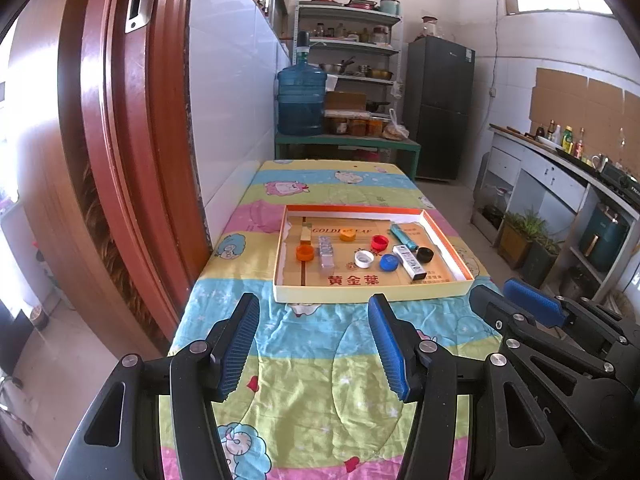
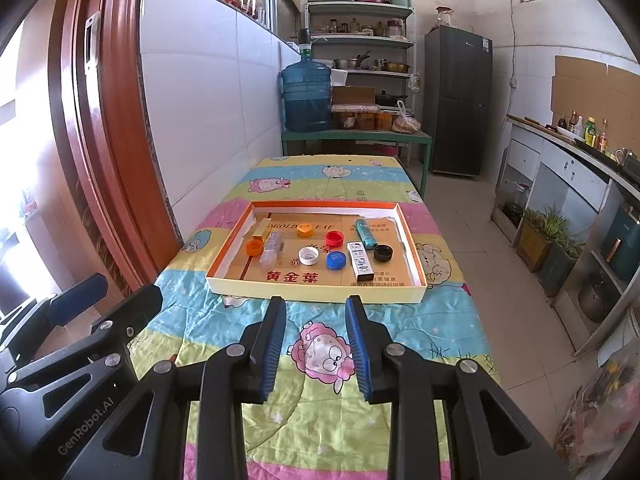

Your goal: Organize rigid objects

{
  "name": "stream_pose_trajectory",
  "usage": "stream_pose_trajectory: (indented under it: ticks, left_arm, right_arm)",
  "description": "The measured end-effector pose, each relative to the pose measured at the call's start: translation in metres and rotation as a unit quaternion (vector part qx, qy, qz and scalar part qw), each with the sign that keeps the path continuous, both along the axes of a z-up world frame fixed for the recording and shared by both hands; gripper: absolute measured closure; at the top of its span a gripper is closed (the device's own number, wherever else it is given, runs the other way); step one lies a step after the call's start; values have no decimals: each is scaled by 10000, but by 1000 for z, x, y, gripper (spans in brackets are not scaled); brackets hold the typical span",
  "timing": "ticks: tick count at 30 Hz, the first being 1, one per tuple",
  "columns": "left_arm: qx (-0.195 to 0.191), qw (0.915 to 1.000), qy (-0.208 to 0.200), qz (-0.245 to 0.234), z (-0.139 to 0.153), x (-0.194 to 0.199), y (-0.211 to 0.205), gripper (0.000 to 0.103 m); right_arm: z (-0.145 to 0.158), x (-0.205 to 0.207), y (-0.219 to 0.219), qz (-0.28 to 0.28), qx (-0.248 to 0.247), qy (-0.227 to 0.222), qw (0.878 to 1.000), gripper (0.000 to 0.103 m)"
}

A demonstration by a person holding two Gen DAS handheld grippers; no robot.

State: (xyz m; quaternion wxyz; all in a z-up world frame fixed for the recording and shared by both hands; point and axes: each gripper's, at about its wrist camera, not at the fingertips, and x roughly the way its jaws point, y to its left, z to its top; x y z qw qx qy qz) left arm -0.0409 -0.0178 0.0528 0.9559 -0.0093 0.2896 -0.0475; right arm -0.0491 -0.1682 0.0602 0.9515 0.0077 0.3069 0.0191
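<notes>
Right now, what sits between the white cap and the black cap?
The blue cap and white lighter lie between white cap and black cap, in the right wrist view.

The tray point(image 2: 224, 276) floor reads "GOLD LEAF" and "黄金葉"; the left claw point(image 2: 72, 312) body reads "GenRobot.AI".

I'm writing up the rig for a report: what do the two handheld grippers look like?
Both are black plastic linkage frames with silver round pivot bolts. The left gripper and right gripper each carry two ribbed blue finger pads. The left gripper's body reads "GenRobot.AI" in grey. No cables or sleeves show.
</notes>
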Motion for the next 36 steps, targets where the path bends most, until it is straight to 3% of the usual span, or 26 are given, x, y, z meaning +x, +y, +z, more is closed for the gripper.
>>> stream_pose_trajectory:
  ticks: [36]
  left_arm:
    - [23,10000,24,1,0,3,1,44]
  right_arm:
    - [-5,1,-1,43,21,59,10000,72]
